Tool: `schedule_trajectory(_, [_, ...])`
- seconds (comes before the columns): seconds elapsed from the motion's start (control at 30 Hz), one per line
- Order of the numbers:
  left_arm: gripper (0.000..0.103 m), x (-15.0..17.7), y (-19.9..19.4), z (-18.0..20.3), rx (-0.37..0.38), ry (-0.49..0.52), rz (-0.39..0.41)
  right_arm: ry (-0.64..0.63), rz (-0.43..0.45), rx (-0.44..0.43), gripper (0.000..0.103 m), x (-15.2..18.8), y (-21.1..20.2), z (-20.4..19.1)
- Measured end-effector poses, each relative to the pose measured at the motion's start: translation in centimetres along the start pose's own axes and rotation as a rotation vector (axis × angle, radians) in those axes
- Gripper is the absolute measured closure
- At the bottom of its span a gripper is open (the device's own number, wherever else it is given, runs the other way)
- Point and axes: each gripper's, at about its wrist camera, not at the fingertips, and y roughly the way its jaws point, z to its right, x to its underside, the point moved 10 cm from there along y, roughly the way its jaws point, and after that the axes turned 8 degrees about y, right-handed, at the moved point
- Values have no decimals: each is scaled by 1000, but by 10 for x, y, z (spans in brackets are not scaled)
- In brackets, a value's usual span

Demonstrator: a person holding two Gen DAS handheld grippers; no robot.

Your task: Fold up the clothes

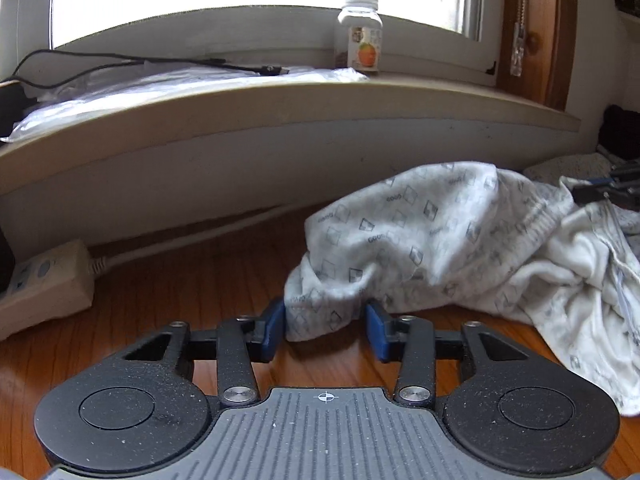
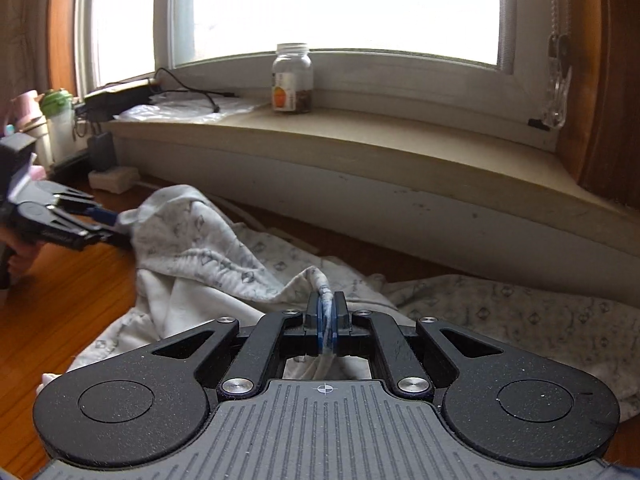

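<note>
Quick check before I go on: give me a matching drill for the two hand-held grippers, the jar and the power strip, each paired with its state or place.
Things:
1. left hand-held gripper
2. right hand-held gripper
3. jar
4. power strip

States or places:
A. on the windowsill
B. shut on a bunched fold of the garment
C. on the wood floor by the wall
D. open, a garment corner between its fingers

Pairs: 1-D, 2-B, 3-A, 4-C
</note>
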Motion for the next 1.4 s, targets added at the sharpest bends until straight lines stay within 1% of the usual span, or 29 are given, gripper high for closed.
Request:
schedule_trajectory(0.03, [62,-2,3,-1,5,-2,2,1,-1,-10,98,1,0,-2])
schedule_trajectory(0.07, [80,-7,1,-1,13,-7,17,3,-1,-19,98,1,0,-4])
schedule_trajectory(0.1, [90,-12,-1,-1,21,-11,33,4,-2,-29,98,2,-1,-7])
schedule_trajectory(0.13, [96,-18,-7,-5,2,-30,62,6,-2,-39,98,2,-1,-9])
schedule_trajectory(0.17, [97,-25,-14,-8,-16,-50,91,7,-3,-48,98,3,-1,-11])
schedule_trajectory(0.2, [97,-32,-24,-10,-18,-63,124,8,-4,-58,98,4,-1,-13])
schedule_trajectory(0.27, [98,-48,-48,-16,-43,-77,192,12,1,-92,98,2,-6,-20])
schedule_trajectory(0.3, [98,-55,-61,-21,-74,-79,218,16,4,-113,98,1,-8,-24])
schedule_trajectory(0.37, [98,-70,-84,-35,-125,-98,265,54,3,-198,98,-5,-13,-37])
schedule_trajectory(0.4, [98,-77,-98,-47,-163,-102,283,78,0,-248,98,-8,-15,-45])
schedule_trajectory(0.47, [98,-84,-116,-72,-209,-122,296,118,-3,-341,98,-14,-18,-62])
schedule_trajectory(0.5, [98,-81,-115,-79,-215,-124,274,135,-6,-383,98,-16,-17,-74])
schedule_trajectory(0.57, [98,-73,-114,-92,-227,-130,229,151,-28,-461,93,-14,-14,-98])
schedule_trajectory(0.6, [97,-70,-114,-99,-233,-132,207,144,-36,-485,91,-12,-12,-110])
schedule_trajectory(0.63, [95,-59,-106,-100,-226,-130,164,130,-41,-488,90,-10,-10,-118])
schedule_trajectory(0.67, [92,-48,-98,-101,-220,-128,122,115,-45,-491,90,-8,-9,-127])
schedule_trajectory(0.7, [89,-38,-94,-101,-238,-121,103,112,-56,-498,85,-5,-8,-130])
schedule_trajectory(0.73, [80,-29,-89,-101,-247,-122,88,108,-67,-504,76,-3,-7,-134])
schedule_trajectory(0.77, [71,-22,-87,-97,-241,-125,84,101,-69,-499,73,-3,-7,-135])
schedule_trajectory(0.8, [69,-15,-85,-93,-235,-128,79,79,-66,-471,70,-2,-6,-132])
schedule_trajectory(0.83, [66,-8,-83,-90,-229,-132,75,57,-63,-443,69,-1,-6,-129])
schedule_trajectory(0.87, [66,-1,-81,-86,-223,-135,70,31,-59,-403,69,0,-4,-122])
schedule_trajectory(1.0, [66,14,-86,-38,-163,-104,73,-10,-64,-267,68,9,2,-86])
schedule_trajectory(1.07, [67,14,-86,-7,-101,-90,85,-17,-61,-213,67,15,1,-69])
schedule_trajectory(1.13, [67,12,-86,28,-42,-71,88,-10,-54,-173,62,21,0,-54])
schedule_trajectory(1.2, [67,12,-85,64,1,-38,83,20,-45,-148,62,25,-3,-39])
schedule_trajectory(1.27, [67,13,-87,93,61,-52,93,104,-48,-152,62,30,-7,-21])
schedule_trajectory(1.33, [67,14,-92,118,124,-75,108,102,-51,-91,62,36,-10,-5])
schedule_trajectory(1.4, [55,15,-103,137,191,-127,136,91,-63,-32,61,45,-11,6])
